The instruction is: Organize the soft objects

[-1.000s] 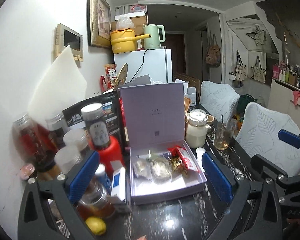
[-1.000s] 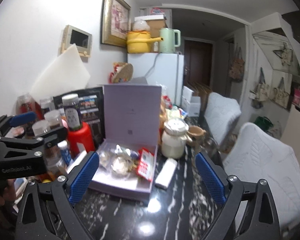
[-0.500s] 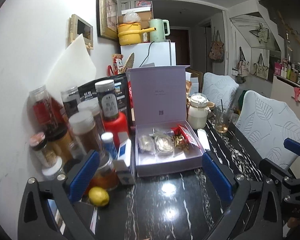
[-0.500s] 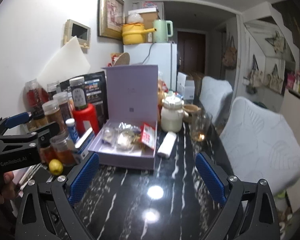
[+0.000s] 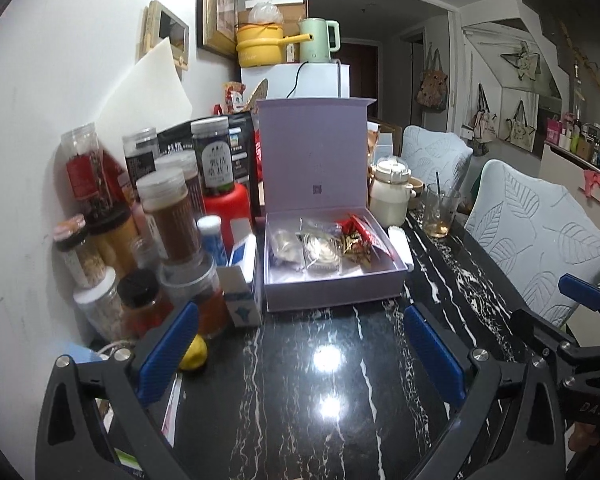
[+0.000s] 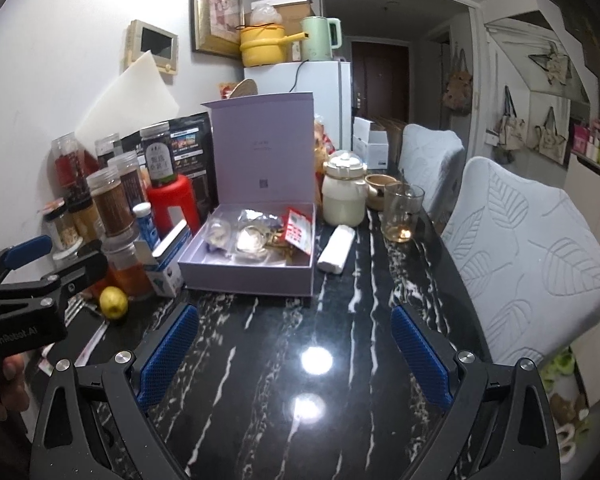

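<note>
To the left of the left gripper (image 5: 300, 350) a crowd of spice jars (image 5: 168, 216) stands against the wall, with a red canister (image 5: 228, 208) behind them and a small yellow lemon (image 5: 194, 354) on the black marble table (image 5: 320, 400) just beside the left blue pad; the left gripper is released, its jaws spread wide with nothing between them, hovering above the bare tabletop. Straight ahead of both grippers sits the open lilac box (image 5: 332, 288), its lid standing upright at the far side, and inside it lie the soft things: two clear pouches (image 5: 304, 244) toward the left and middle, and a red packet (image 5: 360, 232) leaning toward the right wall. Just right of the box a white roll (image 6: 336, 248) lies on the table, with a cream jug (image 6: 344, 196) beyond it and a glass cup (image 6: 402, 212) further right. The right gripper (image 6: 294, 348) is likewise released, jaws wide apart and empty, held over the table short of the box. At the far right, two padded chairs (image 6: 524, 264) stand alongside the table edge
</note>
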